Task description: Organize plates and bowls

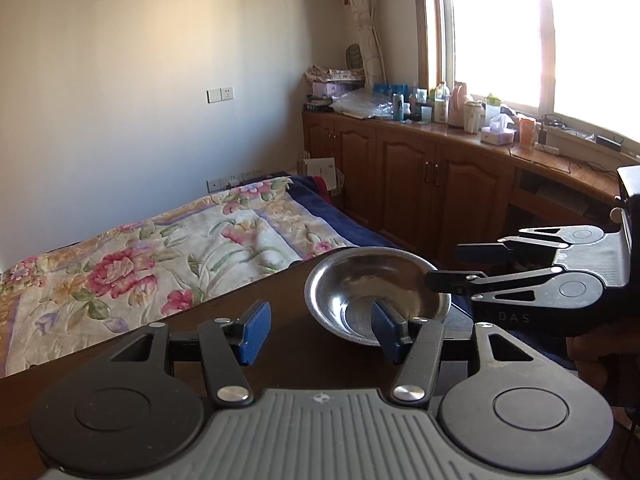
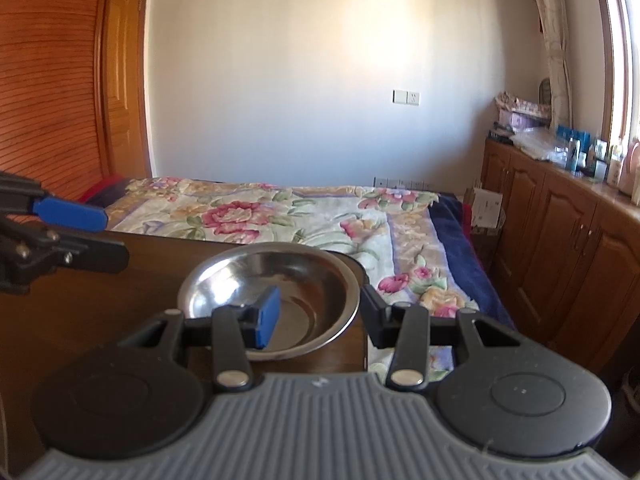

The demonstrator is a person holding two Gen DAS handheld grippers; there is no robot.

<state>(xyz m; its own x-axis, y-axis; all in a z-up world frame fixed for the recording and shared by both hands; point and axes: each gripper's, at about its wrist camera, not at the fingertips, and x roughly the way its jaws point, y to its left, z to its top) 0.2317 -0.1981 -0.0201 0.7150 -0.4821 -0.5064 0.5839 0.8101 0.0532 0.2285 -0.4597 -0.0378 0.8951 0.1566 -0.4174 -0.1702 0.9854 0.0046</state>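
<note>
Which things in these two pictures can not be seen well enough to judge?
- Left wrist view: near rim of the metal bowl is hidden behind the left gripper.
- Left wrist view: right gripper reaches the bowl's rim; contact unclear.
- Right wrist view: bowl's near rim is behind the gripper's jaws.
- Both views: window is overexposed; other plates or bowls fall outside the frame.

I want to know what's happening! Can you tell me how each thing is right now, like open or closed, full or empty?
Metal bowl: upright, empty, at the corner of the wooden table.
Left gripper: open, holding nothing, one finger in front of the bowl.
Right gripper: open, fingers either side of the bowl's near rim, not gripping.
Cabinet doors: shut.
Bed: covered by a flowery blanket.
</note>
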